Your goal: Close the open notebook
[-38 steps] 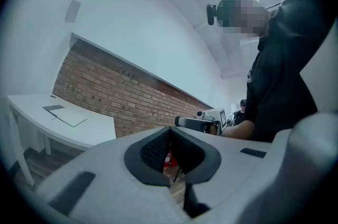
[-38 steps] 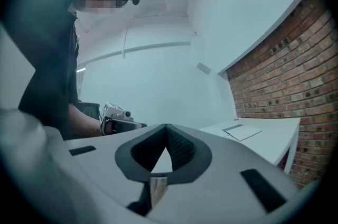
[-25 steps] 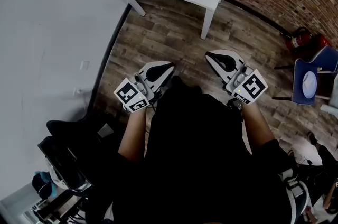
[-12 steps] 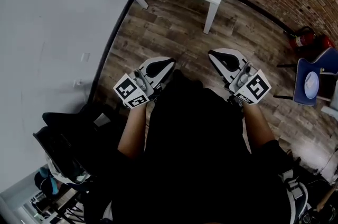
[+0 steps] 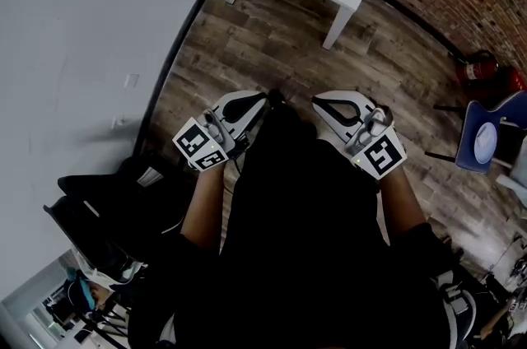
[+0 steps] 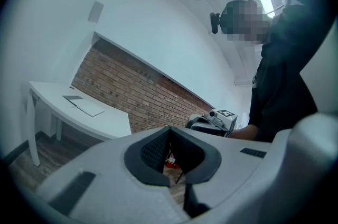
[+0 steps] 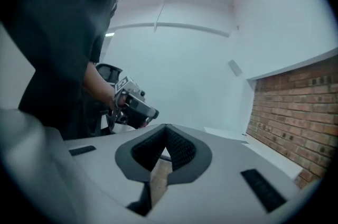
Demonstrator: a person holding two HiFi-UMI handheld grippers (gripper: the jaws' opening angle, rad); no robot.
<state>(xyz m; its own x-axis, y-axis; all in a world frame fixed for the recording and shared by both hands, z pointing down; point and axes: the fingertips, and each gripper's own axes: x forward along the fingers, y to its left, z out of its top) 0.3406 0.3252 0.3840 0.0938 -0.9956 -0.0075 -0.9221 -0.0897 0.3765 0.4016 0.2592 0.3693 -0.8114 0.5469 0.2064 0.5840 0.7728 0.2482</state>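
Notebook (image 6: 84, 105) flat on smooth white table (image 6: 113, 121)

Both grippers held low in front of the torso, fingers closed and empty.

We record the left gripper (image 5: 262, 99) and the right gripper (image 5: 321, 102) side by side just ahead of the dark-clothed torso (image 5: 305, 257), their tips angled toward each other, near but apart. The left marker cube (image 5: 202, 148) and the right marker cube (image 5: 380, 155) sit at the rear of each tool, above the hands. The bare left forearm (image 5: 204, 211) and right forearm (image 5: 403, 199) run back to the body. The left fingers (image 6: 148, 154) meet with nothing between them, and so do the right fingers (image 7: 182, 150).
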